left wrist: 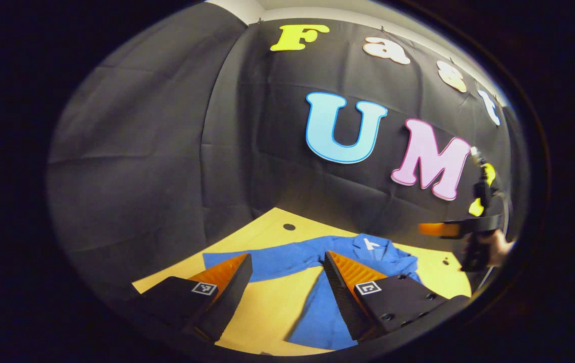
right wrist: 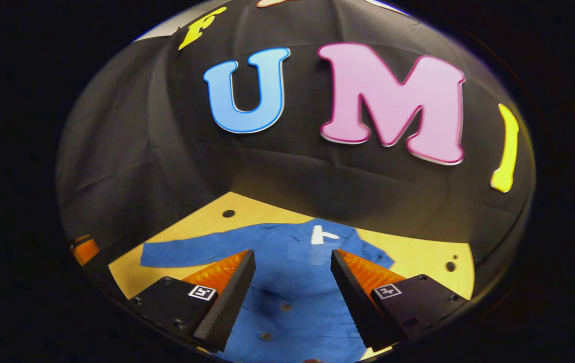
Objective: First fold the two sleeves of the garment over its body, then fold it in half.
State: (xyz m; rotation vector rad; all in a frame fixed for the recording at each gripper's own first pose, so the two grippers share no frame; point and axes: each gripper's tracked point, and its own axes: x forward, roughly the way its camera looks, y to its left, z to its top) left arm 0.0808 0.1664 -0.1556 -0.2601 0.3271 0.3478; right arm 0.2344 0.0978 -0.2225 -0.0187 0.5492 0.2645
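A blue button-up garment (right wrist: 292,287) lies flat on the yellow table (right wrist: 418,257), its collar and white label (right wrist: 321,235) toward the back wall. One sleeve (right wrist: 176,254) stretches out flat to the left. On the other side the cloth ends in a short point (right wrist: 380,259), and I cannot tell how that sleeve lies. My right gripper (right wrist: 292,254) hovers open over the garment's chest, holding nothing. My left gripper (left wrist: 287,257) is open above the outstretched sleeve (left wrist: 262,263) and the garment's side (left wrist: 320,307). The right gripper (left wrist: 461,231) also appears farther off, held by a hand (left wrist: 500,248).
The tabletop has small round holes near its back edge (left wrist: 289,227) (right wrist: 451,265). Black cloth walls close the booth right behind the table. Bare yellow surface lies to either side of the garment. Part of the left gripper (right wrist: 84,249) shows at the left edge of the right gripper view.
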